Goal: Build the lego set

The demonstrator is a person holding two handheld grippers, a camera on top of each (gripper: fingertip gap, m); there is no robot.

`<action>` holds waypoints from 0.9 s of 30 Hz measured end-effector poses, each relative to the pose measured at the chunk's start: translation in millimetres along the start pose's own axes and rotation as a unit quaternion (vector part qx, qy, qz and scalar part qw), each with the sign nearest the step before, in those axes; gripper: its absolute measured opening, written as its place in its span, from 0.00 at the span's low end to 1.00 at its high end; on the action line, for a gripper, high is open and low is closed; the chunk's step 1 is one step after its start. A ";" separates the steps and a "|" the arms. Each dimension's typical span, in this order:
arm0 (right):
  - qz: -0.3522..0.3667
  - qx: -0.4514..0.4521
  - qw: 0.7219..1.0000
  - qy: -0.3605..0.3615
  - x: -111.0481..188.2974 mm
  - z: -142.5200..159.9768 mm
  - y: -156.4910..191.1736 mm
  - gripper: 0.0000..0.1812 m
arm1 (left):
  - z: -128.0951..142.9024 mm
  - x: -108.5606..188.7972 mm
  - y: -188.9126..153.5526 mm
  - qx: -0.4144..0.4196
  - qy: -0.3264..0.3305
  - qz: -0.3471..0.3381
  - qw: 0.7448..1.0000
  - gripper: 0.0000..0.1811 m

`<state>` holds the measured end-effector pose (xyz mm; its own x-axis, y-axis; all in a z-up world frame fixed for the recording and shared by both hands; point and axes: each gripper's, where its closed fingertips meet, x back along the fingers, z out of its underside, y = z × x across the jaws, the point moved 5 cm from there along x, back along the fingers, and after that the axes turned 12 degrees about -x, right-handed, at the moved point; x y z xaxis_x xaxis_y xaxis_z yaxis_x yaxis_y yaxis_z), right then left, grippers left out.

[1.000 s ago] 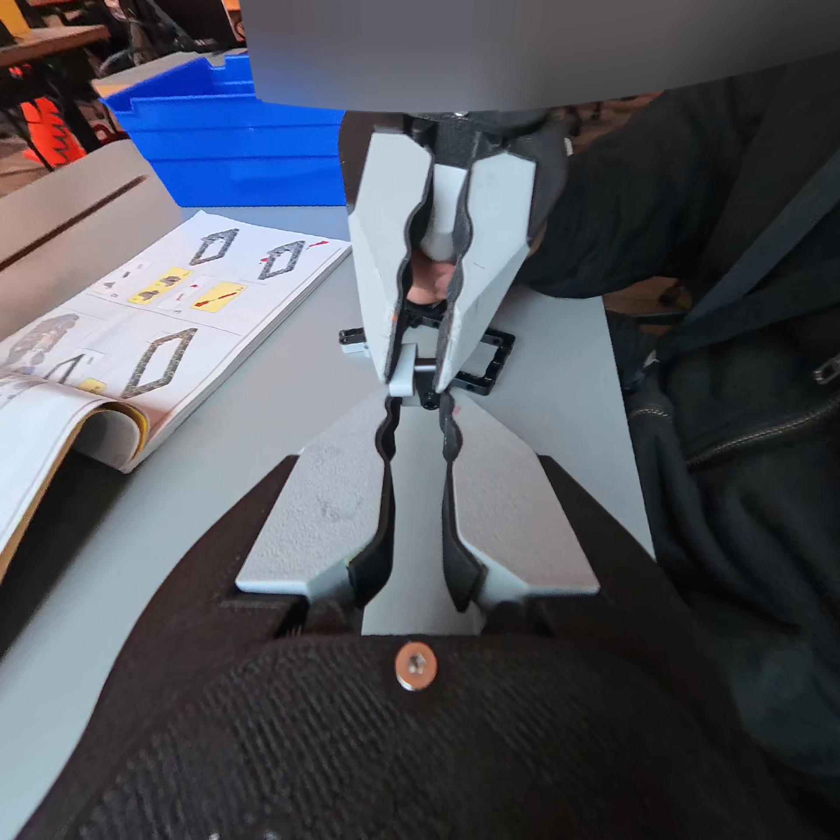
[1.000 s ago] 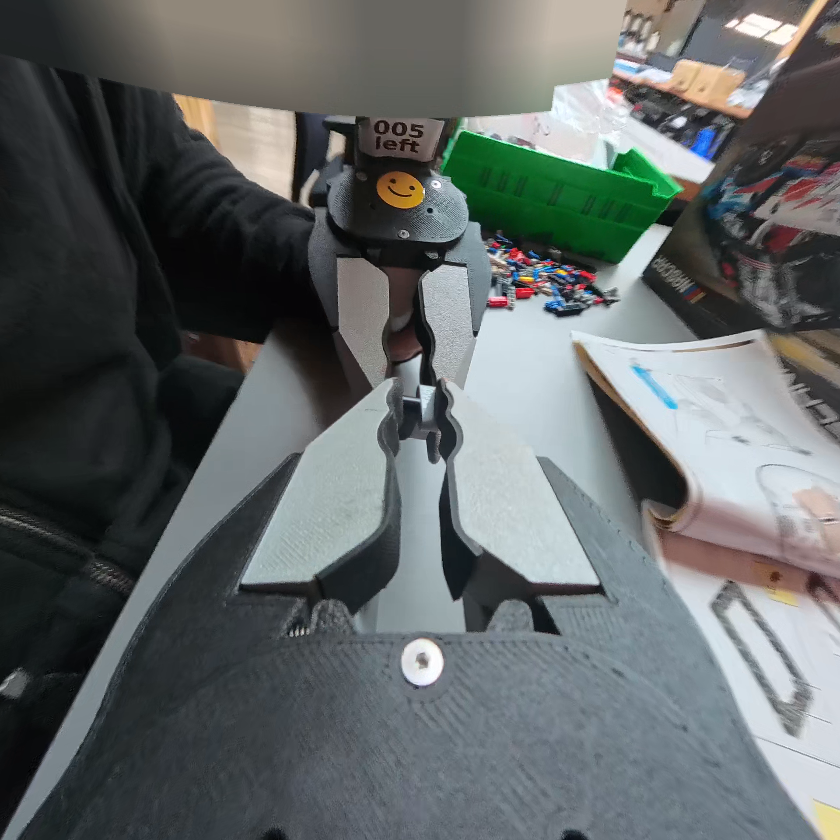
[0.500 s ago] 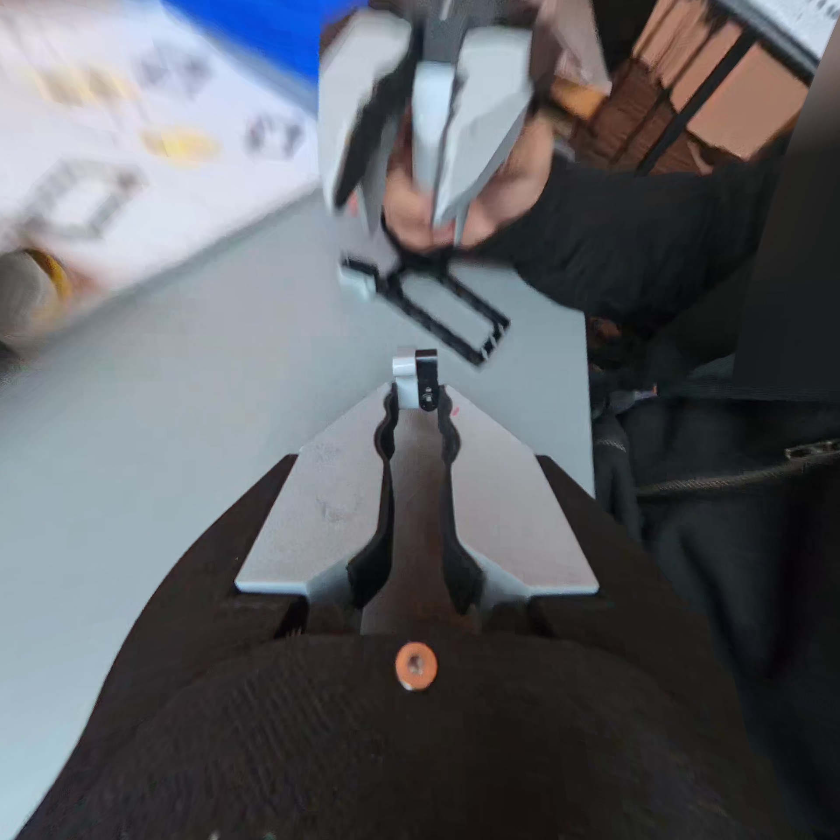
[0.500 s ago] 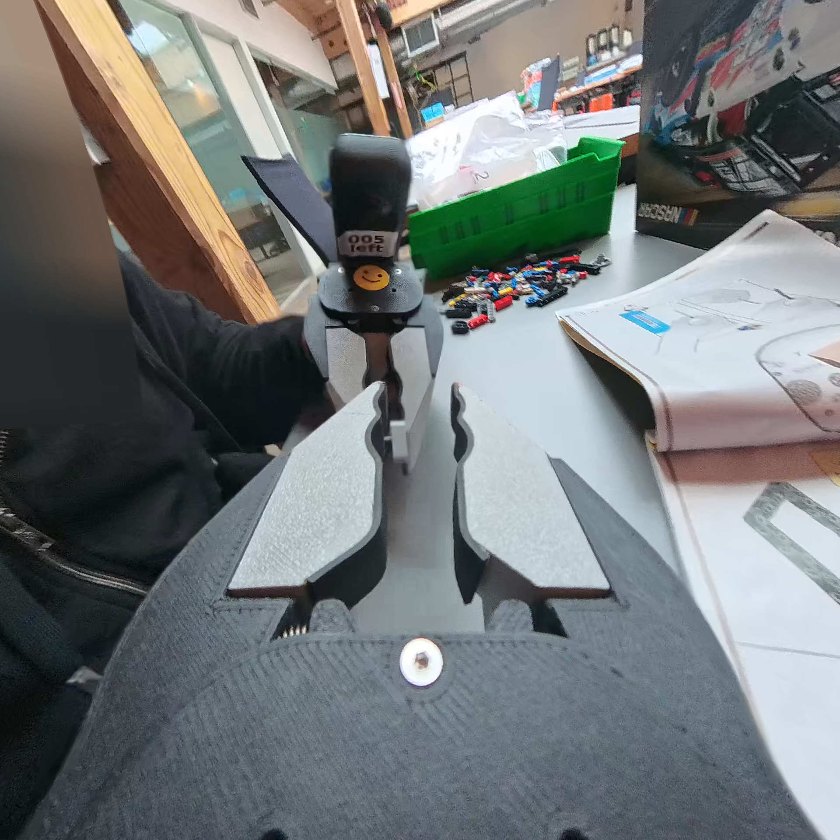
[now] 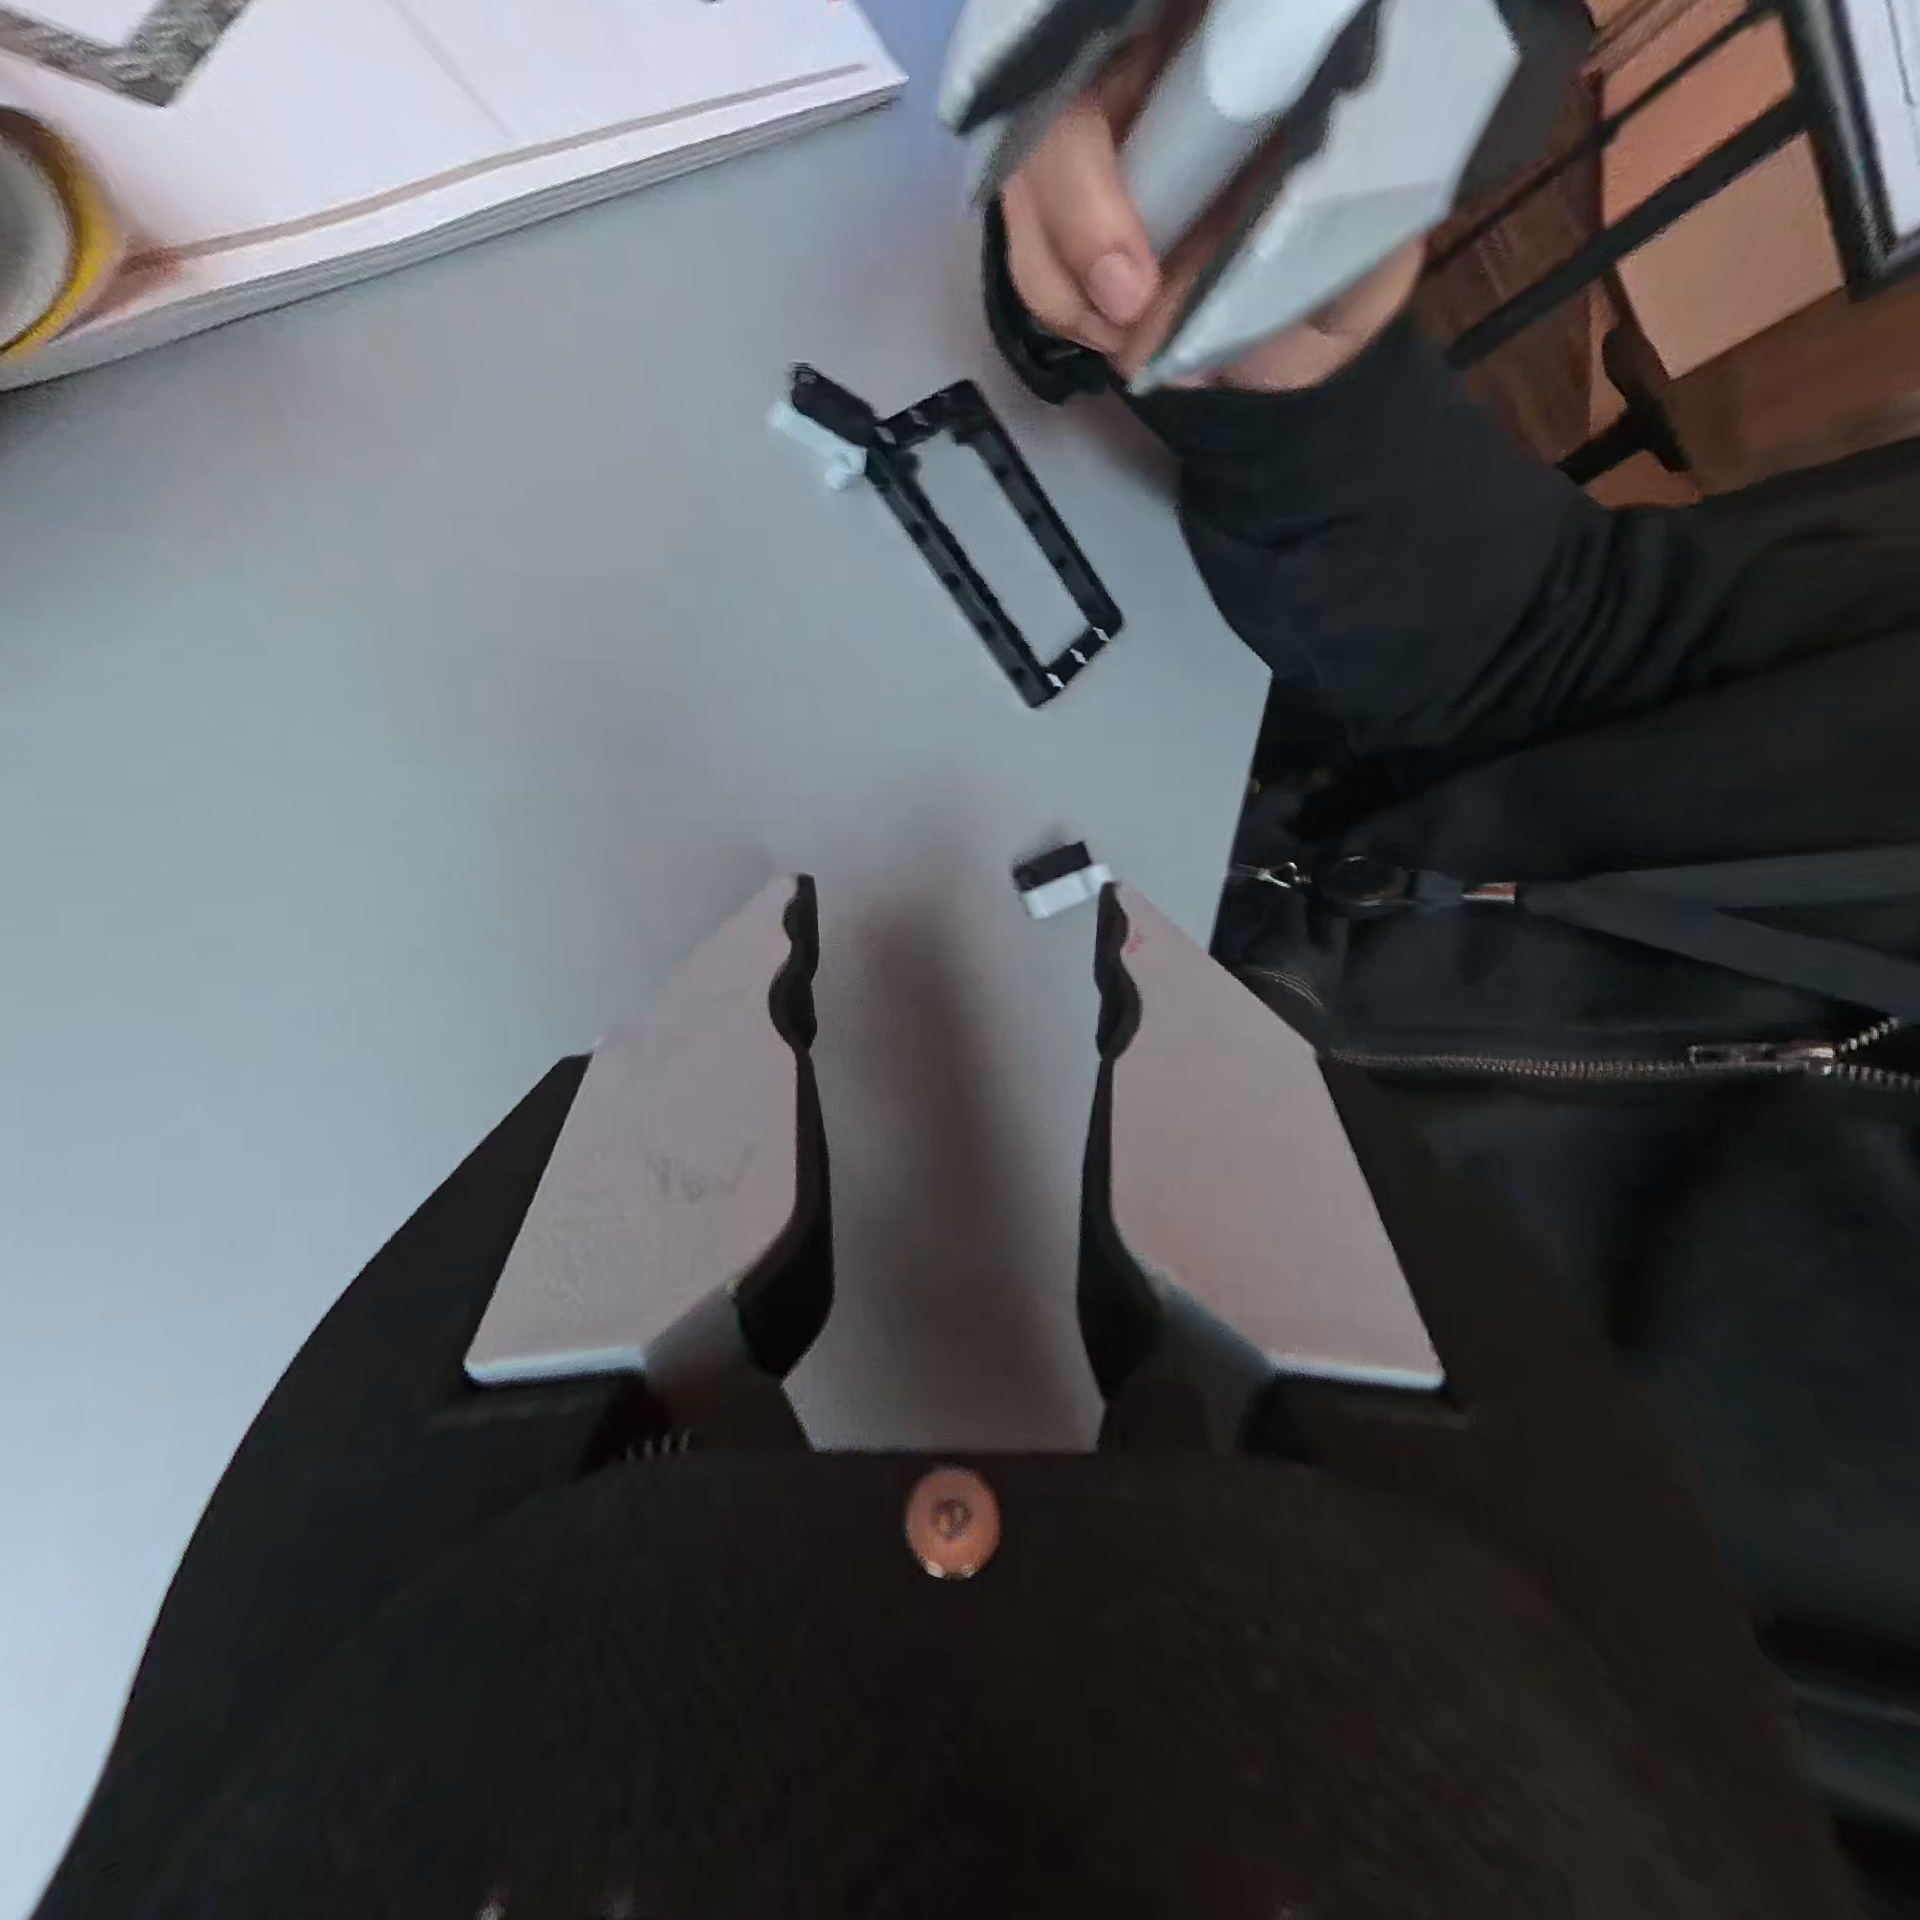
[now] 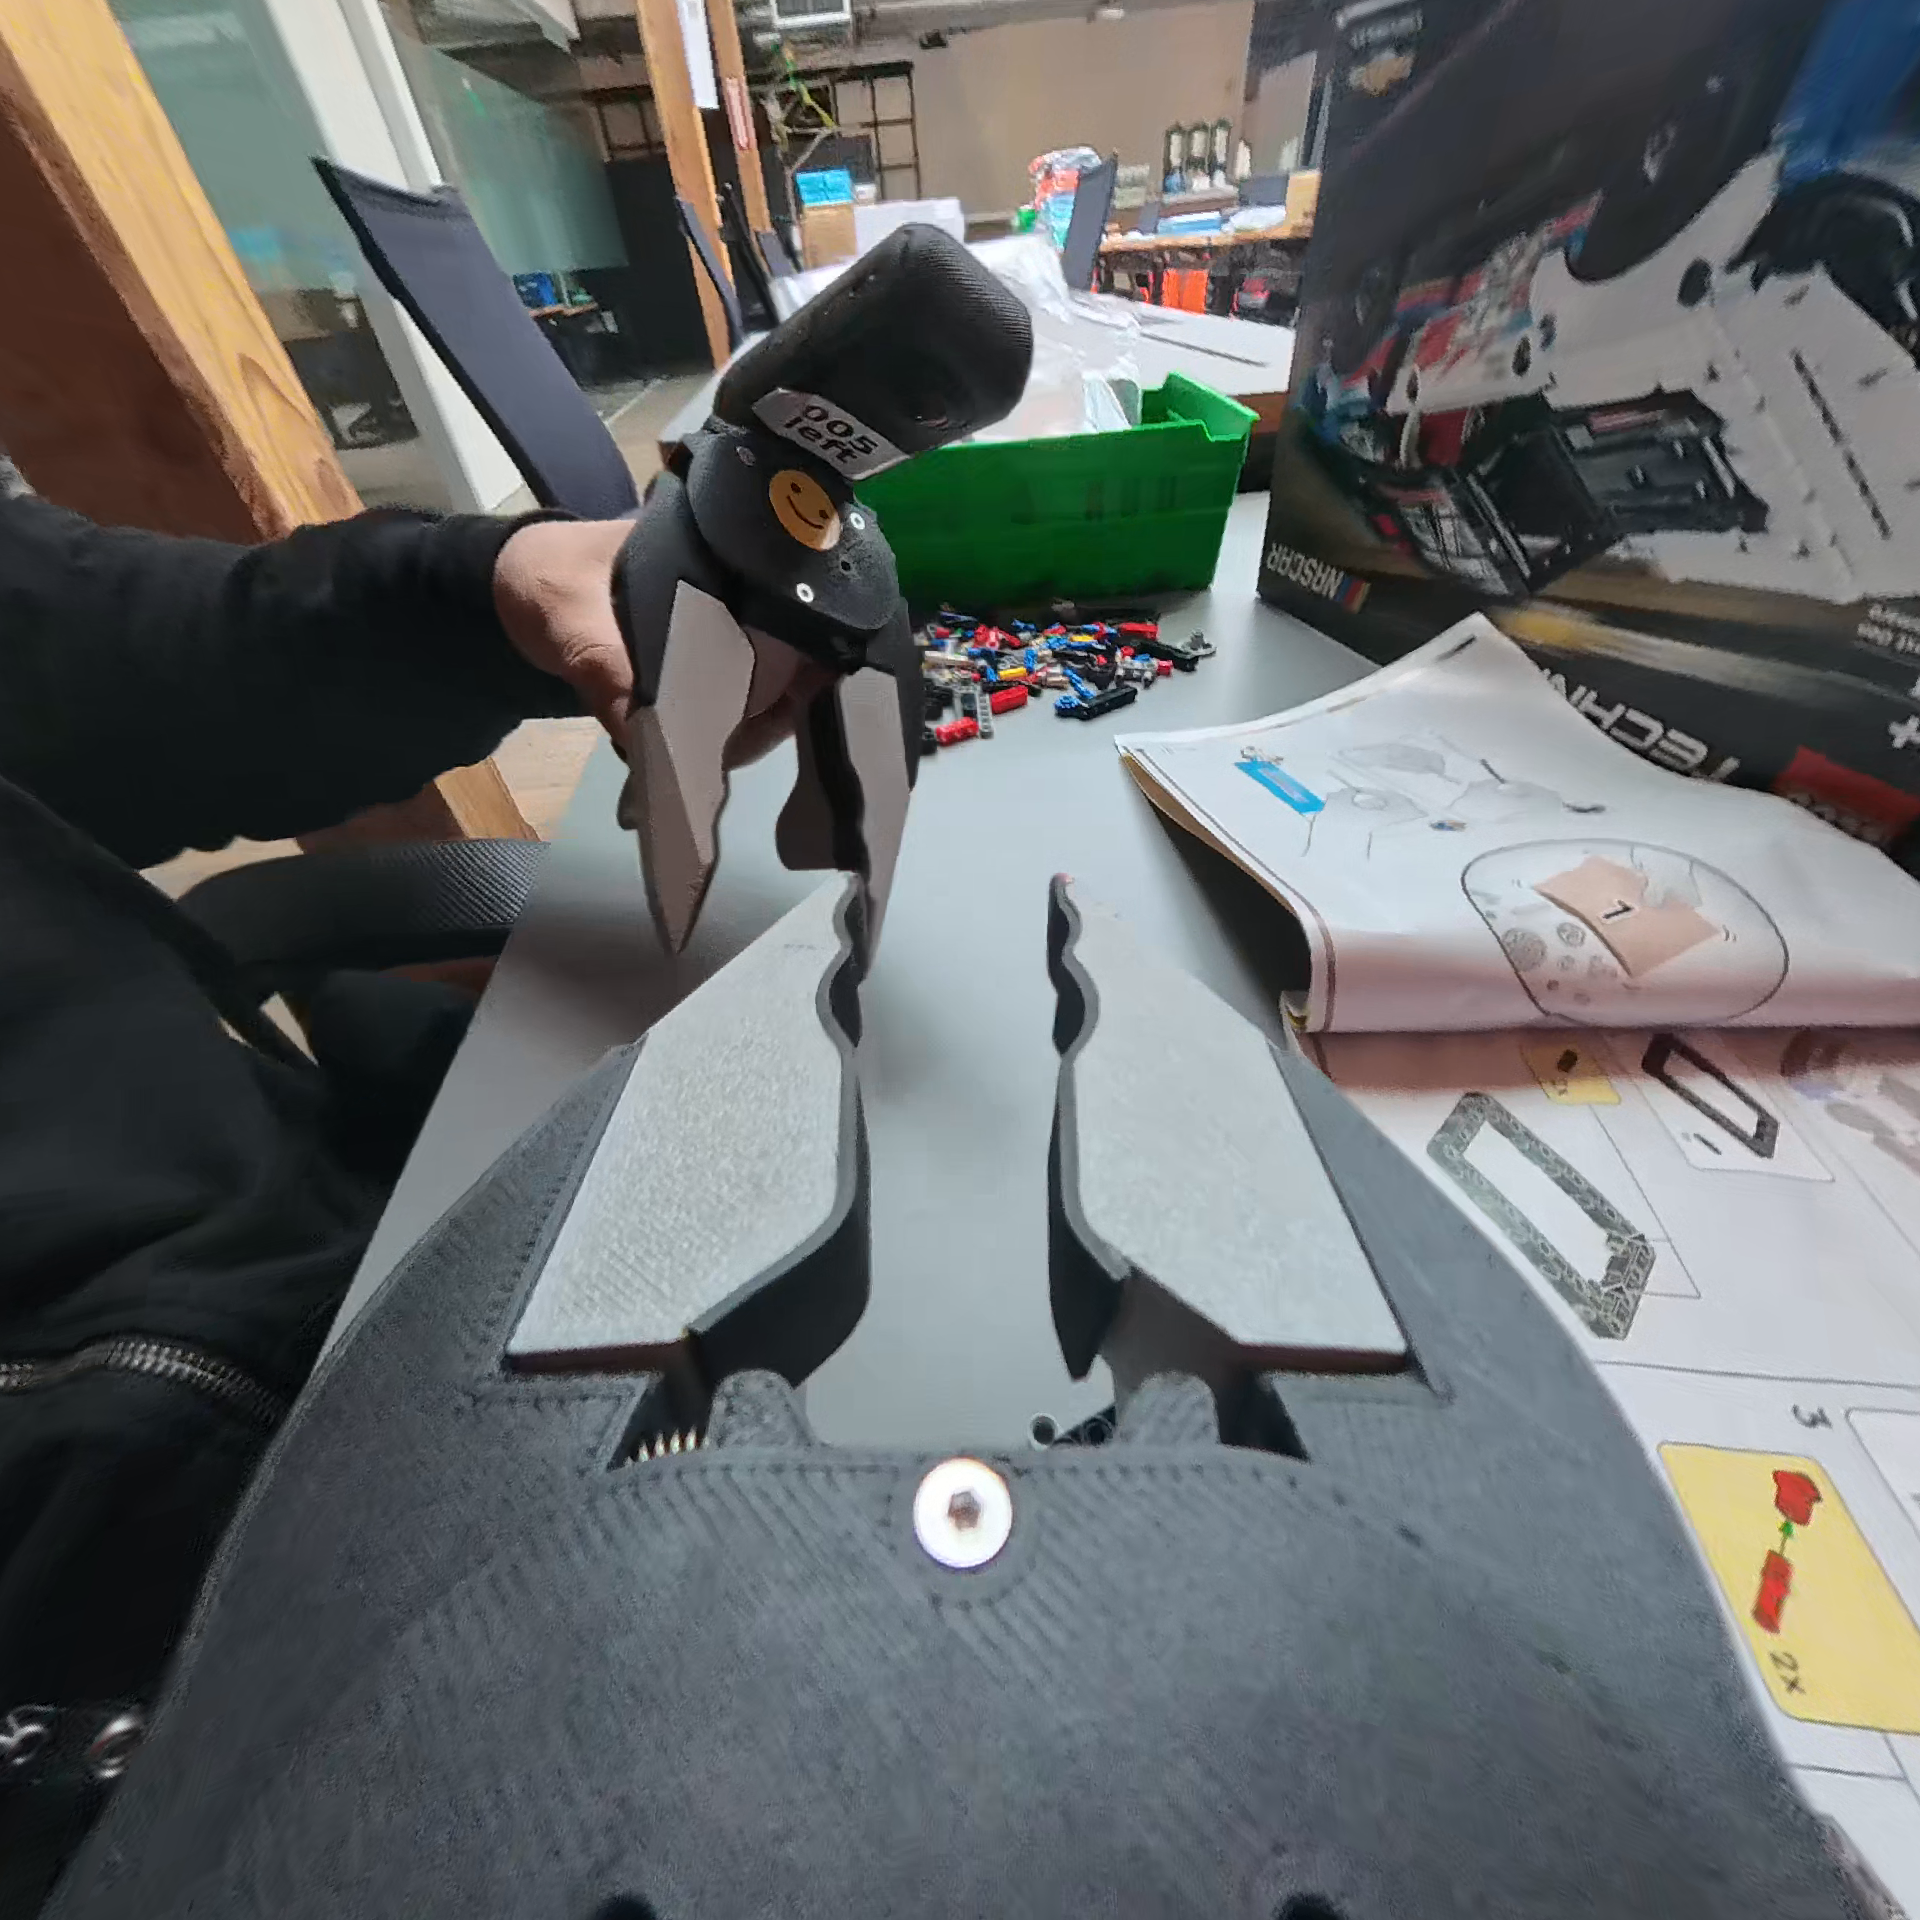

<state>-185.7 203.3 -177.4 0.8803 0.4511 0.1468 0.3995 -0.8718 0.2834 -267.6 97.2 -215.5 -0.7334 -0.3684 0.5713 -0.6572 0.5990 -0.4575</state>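
Note:
In the left wrist view, my left gripper [image 5: 951, 904] is open and empty above the grey table [image 5: 416, 727]. A small white-and-black piece [image 5: 1060, 881] sits just off its right fingertip, free of the jaws. A black rectangular frame [image 5: 997, 551] with a white-and-black connector [image 5: 821, 436] at its far end lies flat farther ahead. The right gripper [image 5: 1226, 156] shows blurred at the top. In the right wrist view, my right gripper [image 6: 956, 904] is open and empty. The left gripper [image 6: 774, 914] hangs open, pointing down, just ahead and to the left.
An open instruction booklet [image 6: 1507, 883] lies right of the right gripper and shows in the left wrist view [image 5: 416, 135]. Several loose pieces [image 6: 1039, 665], a green bin [image 6: 1049, 520] and the set's box [image 6: 1610, 364] stand behind. The person's black jacket [image 5: 1558, 935] borders the table edge. Spacing between my two grippers at the tips: around 9 cm. My left gripper is the nearer one to the small white-and-black piece [image 5: 1060, 881]: about 7 cm, against 12 cm.
My left gripper opened and let go of the small white-and-black piece, then tilted down over the table. My right gripper opened wider and drew back from the left one.

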 end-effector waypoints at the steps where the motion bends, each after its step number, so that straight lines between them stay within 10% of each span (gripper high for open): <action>1: -0.004 0.013 1.000 -0.001 2.2 -0.7 4.1 0.17 | 2.7 -1.6 -8.8 -0.016 0.002 0.000 1.000 0.28; 13: 0.120 0.100 0.961 0.228 0.0 80.7 94.9 0.24 | 44.1 -38.0 -34.3 -0.140 0.075 -0.067 0.985 0.20; 21: 0.162 0.282 0.916 0.235 -18.4 99.5 93.9 0.03 | 43.7 -37.7 -34.1 -0.085 0.018 -0.008 0.996 0.20; 27: 0.189 0.583 0.783 0.101 -6.1 74.0 127.0 0.03 | 13.7 -23.5 -56.2 -0.062 -0.118 0.138 0.982 0.17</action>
<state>-121.5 75.7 -212.4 0.9809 0.0368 0.1911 0.1852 -0.4785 -0.8583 -215.8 62.5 -212.6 -0.9096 -0.3261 0.2574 -0.4132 0.7749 -0.4784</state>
